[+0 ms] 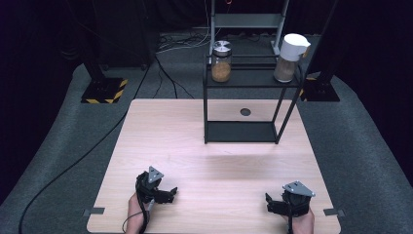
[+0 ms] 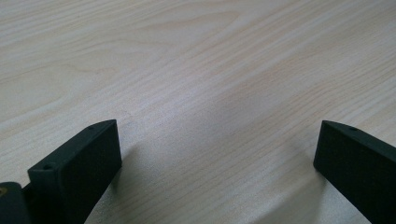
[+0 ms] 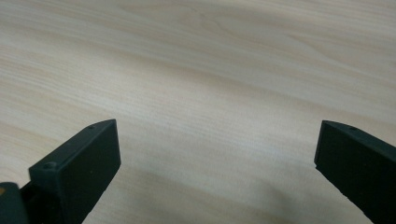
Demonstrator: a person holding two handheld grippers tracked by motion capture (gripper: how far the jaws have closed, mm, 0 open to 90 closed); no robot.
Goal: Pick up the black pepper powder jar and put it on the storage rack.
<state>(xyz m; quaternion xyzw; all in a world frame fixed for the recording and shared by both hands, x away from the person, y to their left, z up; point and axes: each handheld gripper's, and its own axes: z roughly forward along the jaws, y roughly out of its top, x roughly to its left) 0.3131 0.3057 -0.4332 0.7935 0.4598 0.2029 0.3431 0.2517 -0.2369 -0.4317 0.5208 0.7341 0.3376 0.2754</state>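
A black two-tier wire rack stands at the far middle of the pale wooden table. On its top shelf sit a glass jar with a silver lid and brown contents at the left, and a white-lidded jar at the right. Near the table's front edge my left gripper rests low, open, with bare wood between its jaws. My right gripper sits at the front right, also open over bare wood.
A small dark round hole or grommet marks the table under the rack. Black stands with yellow-striped bases and cables lie on the grey floor behind. The table's middle lies between grippers and rack.
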